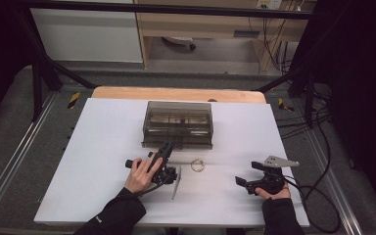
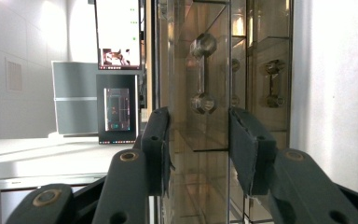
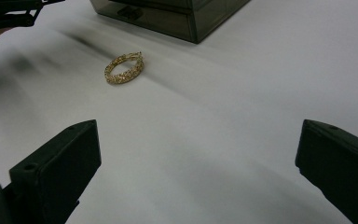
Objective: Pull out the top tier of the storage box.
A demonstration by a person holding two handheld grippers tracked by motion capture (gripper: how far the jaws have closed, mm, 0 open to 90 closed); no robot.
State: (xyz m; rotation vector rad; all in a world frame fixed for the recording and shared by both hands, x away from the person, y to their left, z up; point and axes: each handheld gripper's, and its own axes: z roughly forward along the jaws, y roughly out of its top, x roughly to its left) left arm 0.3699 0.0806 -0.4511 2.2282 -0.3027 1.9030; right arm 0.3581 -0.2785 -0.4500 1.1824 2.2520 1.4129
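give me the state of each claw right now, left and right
left claw: partly open, jaws either side of the smoky drawer box's clear handle, nothing gripped.
right claw: wide open, empty, aimed toward the gold bracelet.

drawer box (image 2: 205, 93) cut off top and bottom, thin rod (image 1: 176, 182) too small to identify

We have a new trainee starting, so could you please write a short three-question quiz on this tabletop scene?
1. True or false: the right gripper has its jaws wide apart with nothing between them.
2. What lies on the white table cover between the two grippers? A) gold chain bracelet B) red cup C) blue sponge
3. What is the left gripper aimed at?

Key:
1. True.
2. A, the gold chain bracelet.
3. The smoky transparent plastic drawer box; its jaws flank a clear drawer handle.
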